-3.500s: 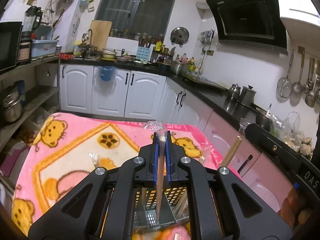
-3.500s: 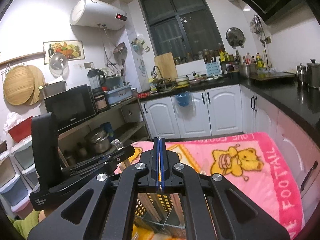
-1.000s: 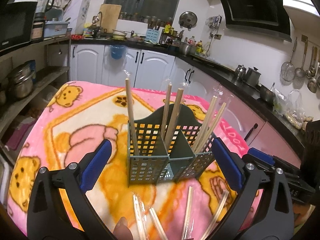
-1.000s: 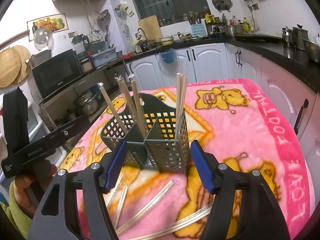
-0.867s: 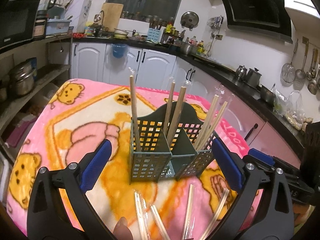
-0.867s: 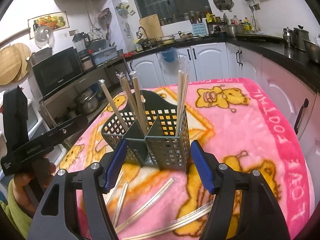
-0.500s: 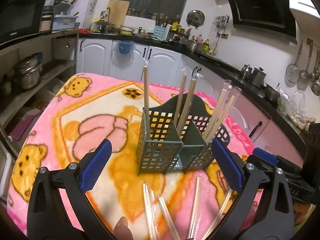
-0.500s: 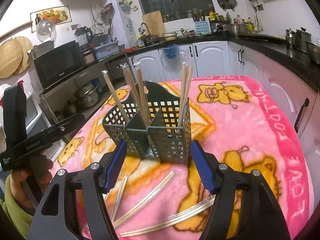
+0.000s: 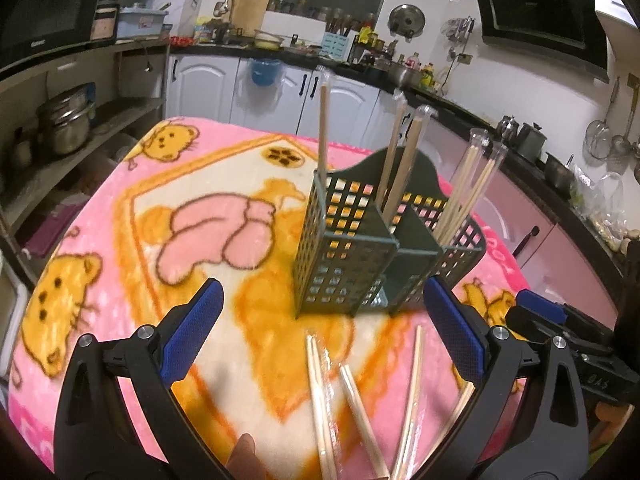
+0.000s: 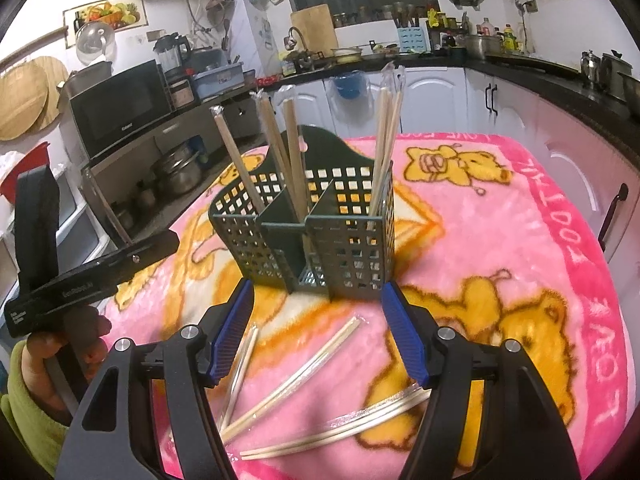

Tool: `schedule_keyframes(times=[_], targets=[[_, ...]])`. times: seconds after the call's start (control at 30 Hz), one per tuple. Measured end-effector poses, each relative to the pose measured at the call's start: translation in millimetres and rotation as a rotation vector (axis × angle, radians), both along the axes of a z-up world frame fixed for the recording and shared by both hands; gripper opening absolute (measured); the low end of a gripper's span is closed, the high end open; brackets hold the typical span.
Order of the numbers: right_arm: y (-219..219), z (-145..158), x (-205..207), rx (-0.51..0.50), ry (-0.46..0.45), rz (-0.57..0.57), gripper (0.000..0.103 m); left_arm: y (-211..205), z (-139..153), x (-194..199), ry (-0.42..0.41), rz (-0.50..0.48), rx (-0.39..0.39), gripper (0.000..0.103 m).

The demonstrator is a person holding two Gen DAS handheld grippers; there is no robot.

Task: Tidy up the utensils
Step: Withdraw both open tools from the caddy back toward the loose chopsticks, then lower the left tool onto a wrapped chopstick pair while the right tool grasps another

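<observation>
A dark green perforated utensil holder (image 9: 360, 256) (image 10: 320, 236) with compartments stands on the pink blanket (image 9: 168, 216) and holds several wrapped chopstick pairs (image 9: 322, 128) upright. More wrapped chopsticks (image 9: 320, 392) (image 10: 296, 376) lie loose on the blanket in front of it. My left gripper (image 9: 320, 332) is open and empty, just short of the holder and above the loose chopsticks. My right gripper (image 10: 316, 332) is open and empty, near the holder's front. The left gripper's body (image 10: 80, 272) shows at the left of the right wrist view.
White kitchen cabinets (image 9: 224, 84) and a dark counter (image 10: 540, 68) ring the blanket-covered table. Open shelves with pots (image 9: 64, 124) and a microwave (image 10: 120, 108) stand to the left. The blanket's edge (image 10: 600, 280) runs close to the cabinets on the right.
Both grippers were shut over the holder 3.5 s ago, the left on a chopstick pair; now both are open and drawn back. Over the last second the left view swung left.
</observation>
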State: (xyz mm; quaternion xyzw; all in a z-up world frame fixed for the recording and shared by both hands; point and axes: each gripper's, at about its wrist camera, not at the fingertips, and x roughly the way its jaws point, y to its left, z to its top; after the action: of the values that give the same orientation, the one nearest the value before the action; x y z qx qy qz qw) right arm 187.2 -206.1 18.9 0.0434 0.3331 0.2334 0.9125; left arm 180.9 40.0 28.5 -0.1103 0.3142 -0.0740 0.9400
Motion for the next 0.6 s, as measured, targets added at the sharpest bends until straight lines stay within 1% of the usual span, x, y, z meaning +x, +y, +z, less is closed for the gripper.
schedule_keyframes(times=[0.37,0.6], targets=[[7,-12,-1,-0.014,0.035,0.024,0.064,3,-29,-3,0.073,0.011,0.029,0.092],[10,-19,0,-0.021,0.056,0.035,0.064,-2,-42,-2,0.103,-0.011,0.049,0.092]])
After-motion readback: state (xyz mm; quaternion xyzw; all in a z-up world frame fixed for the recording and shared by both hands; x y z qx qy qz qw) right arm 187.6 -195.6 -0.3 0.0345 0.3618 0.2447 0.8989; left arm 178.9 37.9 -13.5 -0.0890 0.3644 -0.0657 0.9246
